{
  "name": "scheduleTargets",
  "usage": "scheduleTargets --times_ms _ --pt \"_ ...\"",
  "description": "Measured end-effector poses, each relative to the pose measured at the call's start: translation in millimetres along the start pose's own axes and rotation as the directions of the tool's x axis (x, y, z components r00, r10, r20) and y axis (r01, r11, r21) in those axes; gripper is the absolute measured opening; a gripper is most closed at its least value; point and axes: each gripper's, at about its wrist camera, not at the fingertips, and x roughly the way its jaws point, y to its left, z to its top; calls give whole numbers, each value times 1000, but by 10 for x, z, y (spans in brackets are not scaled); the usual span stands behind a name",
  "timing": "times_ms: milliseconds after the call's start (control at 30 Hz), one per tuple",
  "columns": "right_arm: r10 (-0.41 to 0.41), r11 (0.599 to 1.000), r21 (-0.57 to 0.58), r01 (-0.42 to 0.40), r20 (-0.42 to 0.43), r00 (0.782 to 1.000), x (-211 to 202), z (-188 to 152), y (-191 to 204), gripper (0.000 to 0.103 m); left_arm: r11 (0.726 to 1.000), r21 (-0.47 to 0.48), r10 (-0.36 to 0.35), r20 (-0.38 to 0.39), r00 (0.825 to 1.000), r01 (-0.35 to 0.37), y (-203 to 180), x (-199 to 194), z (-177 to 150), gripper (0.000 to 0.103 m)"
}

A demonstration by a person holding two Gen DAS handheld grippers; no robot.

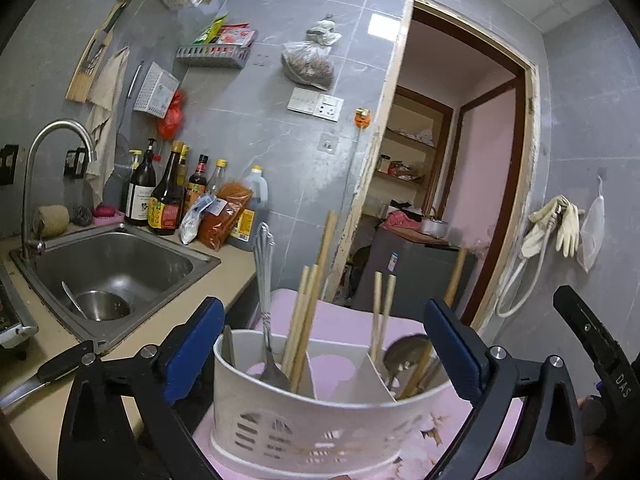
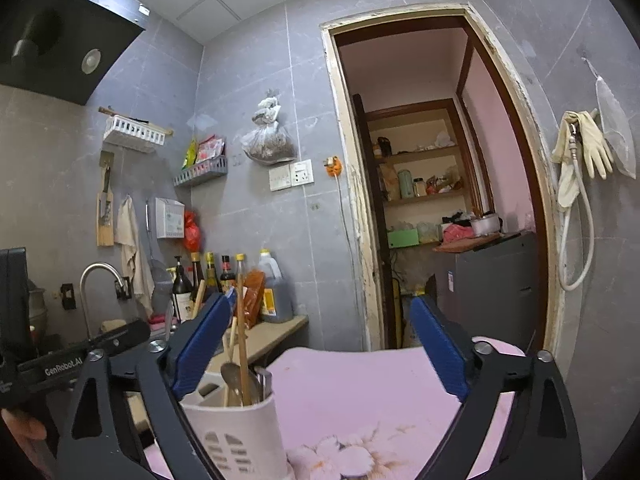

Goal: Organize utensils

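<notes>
Blue-padded fingers of the left gripper stand spread wide on either side of a white plastic utensil caddy, apparently not touching it. It sits on a pink floral-covered surface beside the counter with its steel sink.

The caddy has two compartments: the left holds one silver spoon, handle up, and about three bamboo chopsticks; the right holds about three more chopsticks and one ladle.

The right gripper hangs just beside the caddy, jaws also spread, holding nothing.

Closing squarely on the caddy's walls, not the rim, should keep it upright.
</notes>
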Motion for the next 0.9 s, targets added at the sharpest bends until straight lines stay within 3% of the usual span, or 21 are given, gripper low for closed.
scheduleTargets --times_ms 200,500,900 --pt "-21 1000 9 21 -29 999 -223 -19 -103 103 998 52 -22 -39 999 24 -156 -92 -128 99" --pt "-61 998 -1 61 -100 993 -596 -84 -217 103 995 62 -70 -95 993 76 -314 -338 -370 99" --pt "-44 999 -17 42 -158 986 -1137 -25 -59 103 994 83 -56 -125 991 67 -401 -715 -576 99"
